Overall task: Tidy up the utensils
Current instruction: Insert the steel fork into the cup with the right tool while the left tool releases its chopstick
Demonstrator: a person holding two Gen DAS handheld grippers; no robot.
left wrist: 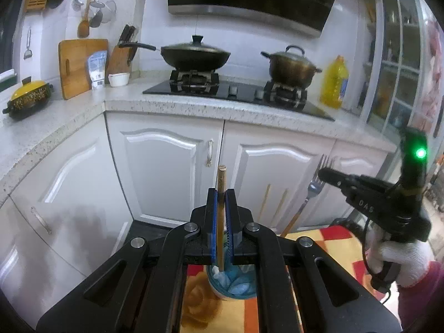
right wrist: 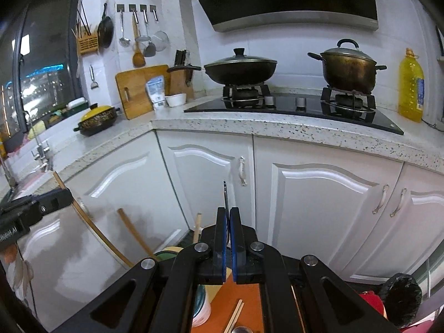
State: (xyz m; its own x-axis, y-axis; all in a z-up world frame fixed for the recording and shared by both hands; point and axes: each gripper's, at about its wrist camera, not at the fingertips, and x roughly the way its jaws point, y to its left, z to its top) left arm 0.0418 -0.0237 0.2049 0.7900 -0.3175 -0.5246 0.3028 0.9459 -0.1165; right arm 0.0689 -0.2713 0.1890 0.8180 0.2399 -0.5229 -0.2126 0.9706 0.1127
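Observation:
My left gripper (left wrist: 221, 191) is shut on a wooden chopstick (left wrist: 222, 177), held upright over a cup (left wrist: 236, 287) with blue contents. To the right, a white-gloved hand holds my right gripper (left wrist: 323, 172), shut on a fork (left wrist: 313, 190) with a wooden handle. In the right wrist view my right gripper (right wrist: 228, 209) pinches the fork (right wrist: 226, 193), seen edge-on. My left gripper (right wrist: 66, 195) shows at the left with its long chopstick (right wrist: 91, 227). Two more chopsticks (right wrist: 133, 233) stand in a green-rimmed cup (right wrist: 168, 250).
White cabinet doors (right wrist: 319, 208) and a speckled counter (right wrist: 277, 127) lie ahead, with a wok (right wrist: 240, 70) and a pot (right wrist: 348, 69) on the stove. A pair of chopsticks (right wrist: 235, 316) lies on the orange cloth beside a white cup (right wrist: 204, 308). A black bag (right wrist: 399, 297) sits at lower right.

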